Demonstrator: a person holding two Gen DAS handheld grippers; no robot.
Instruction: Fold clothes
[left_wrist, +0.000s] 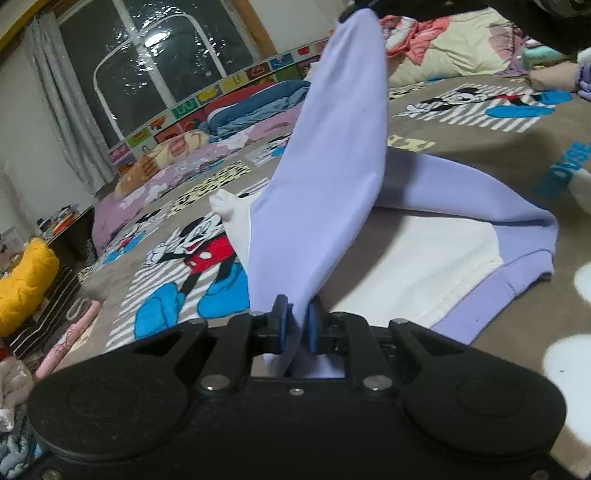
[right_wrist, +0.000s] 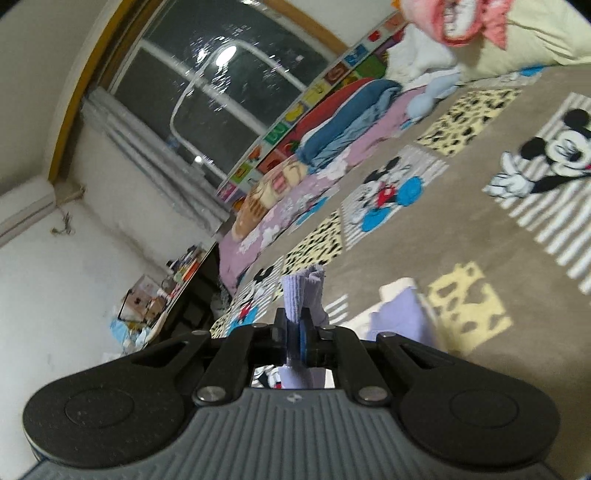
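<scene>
A lilac and white sweatshirt (left_wrist: 436, 266) lies on a brown cartoon-print blanket (left_wrist: 461, 147). One lilac sleeve (left_wrist: 332, 158) rises taut from my left gripper (left_wrist: 297, 314) up to the top of the left wrist view. The left gripper's blue pads are shut on that sleeve's fabric. In the right wrist view my right gripper (right_wrist: 295, 332) is shut on the ribbed lilac cuff (right_wrist: 303, 291), which sticks out past the fingertips. More of the lilac and white garment (right_wrist: 399, 314) shows just right of the right gripper, low over the blanket.
Rolled bedding and a blue garment (left_wrist: 251, 110) line the far edge under a dark window (left_wrist: 155, 62). A pink and cream heap (left_wrist: 443, 40) sits at the back right. A yellow bundle (left_wrist: 26, 280) and a low dark shelf (left_wrist: 70, 236) stand left of the bed.
</scene>
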